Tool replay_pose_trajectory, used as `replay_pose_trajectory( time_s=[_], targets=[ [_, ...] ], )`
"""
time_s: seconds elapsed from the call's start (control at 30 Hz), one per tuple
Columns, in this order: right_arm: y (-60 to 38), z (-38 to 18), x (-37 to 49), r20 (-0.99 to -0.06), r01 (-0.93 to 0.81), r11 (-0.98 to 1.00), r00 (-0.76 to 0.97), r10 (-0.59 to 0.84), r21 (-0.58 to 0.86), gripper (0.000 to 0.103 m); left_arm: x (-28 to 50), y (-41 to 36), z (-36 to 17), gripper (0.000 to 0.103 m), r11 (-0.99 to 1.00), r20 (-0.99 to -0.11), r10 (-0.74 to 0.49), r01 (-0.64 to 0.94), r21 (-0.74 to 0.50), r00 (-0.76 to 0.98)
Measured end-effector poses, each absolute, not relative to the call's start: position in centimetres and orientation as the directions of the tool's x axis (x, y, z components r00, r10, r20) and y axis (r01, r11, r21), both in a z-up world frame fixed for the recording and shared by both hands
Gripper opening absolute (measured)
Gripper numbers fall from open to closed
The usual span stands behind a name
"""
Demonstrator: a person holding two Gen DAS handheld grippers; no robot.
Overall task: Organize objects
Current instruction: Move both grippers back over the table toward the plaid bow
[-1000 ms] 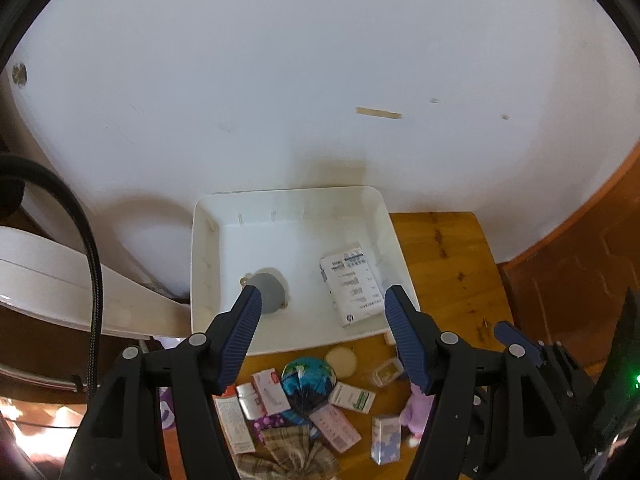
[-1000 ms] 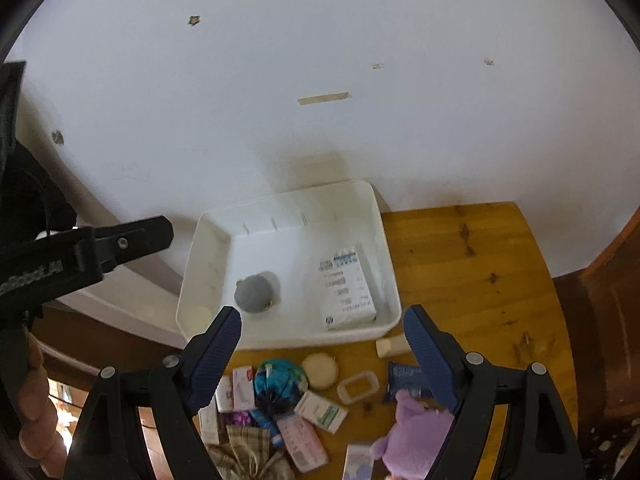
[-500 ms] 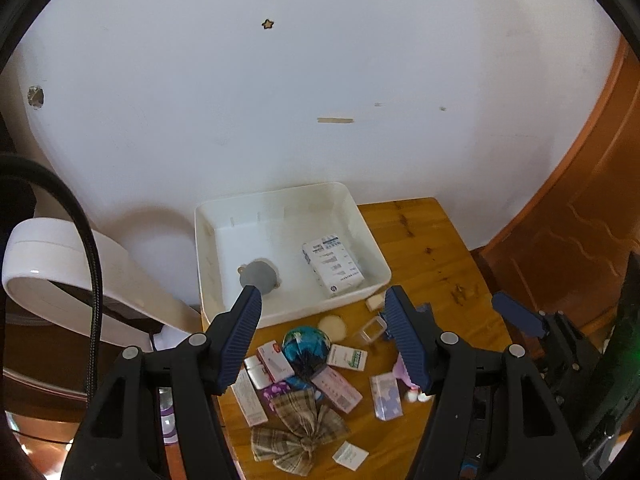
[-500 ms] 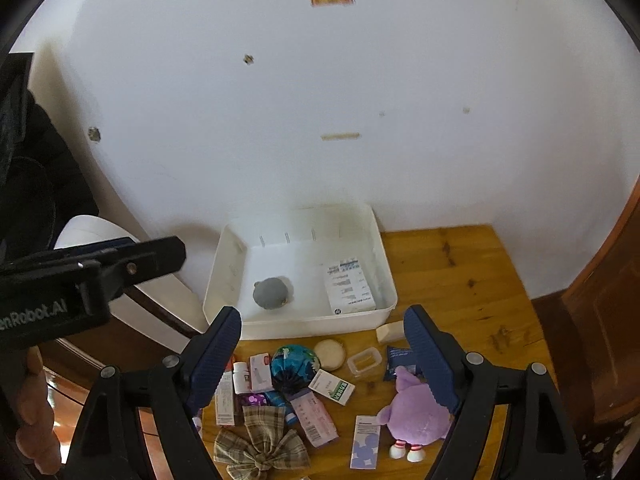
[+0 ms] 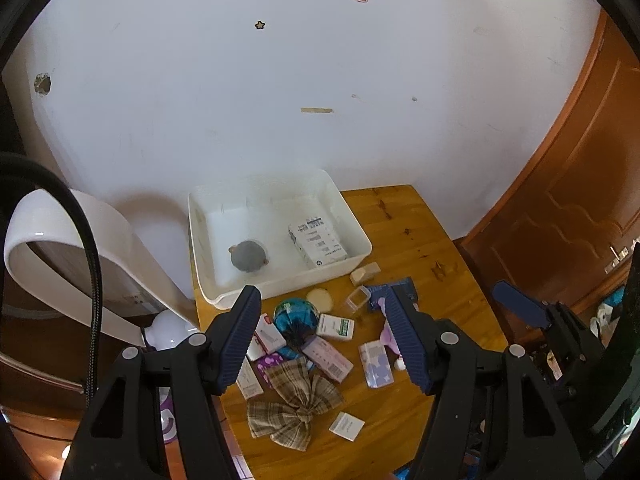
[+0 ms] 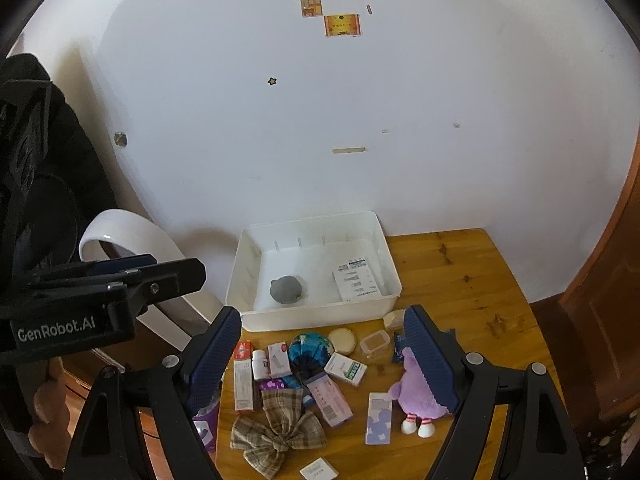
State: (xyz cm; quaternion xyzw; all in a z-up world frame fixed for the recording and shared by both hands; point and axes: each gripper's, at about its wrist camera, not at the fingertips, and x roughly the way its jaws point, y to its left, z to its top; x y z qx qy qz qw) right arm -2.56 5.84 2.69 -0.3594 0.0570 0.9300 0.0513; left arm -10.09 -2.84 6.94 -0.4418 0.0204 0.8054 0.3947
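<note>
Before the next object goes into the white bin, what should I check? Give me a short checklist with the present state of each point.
1. Left gripper jaws open, holding nothing: ok.
2. Right gripper jaws open, holding nothing: ok.
3. White bin has free floor between the grey round object and the white box: ok.
4. Loose items lie apart for a clean grasp: not ok, several crowd around the plaid bow.
5. Purple plush toy fully visible: not ok, partly hidden behind a finger.

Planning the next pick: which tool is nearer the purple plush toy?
Right. The right tool hangs above the clutter with one finger directly over the purple plush toy. The left tool hovers further left, over the plaid bow and boxes.
</note>
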Motion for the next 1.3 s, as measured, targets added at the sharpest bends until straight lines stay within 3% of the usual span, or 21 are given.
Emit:
replay_pose_trajectory(
  time_s=[0.63,0.97,1.3],
  targets=[
    [5.9,-1.3,5.7,-0.686,-0.166,-0.974,-0.728,0.014,0.156,0.084,-7.0,-5.9,2.7,0.068,-0.699,-0.764,0.586,-0.646,-0.307,-0.27],
    [6.0,-9.0,6.9,-0.797,-0.21,-0.961,-0.603,-0.017,0.179,0.084,-5.9,-5.8,-2.2,0.068,-0.695,-0.827,0.529,-0.657,-0.293,-0.19],
    [6.3,-17.8,6.5,-0.875,-0.254,-0.952,-0.483,-0.028,0.171,0.084,-4.5,-4.2,-11.0,0.068,-0.668,-0.906,0.421,-0.688,-0.284,-0.035]
  ],
)
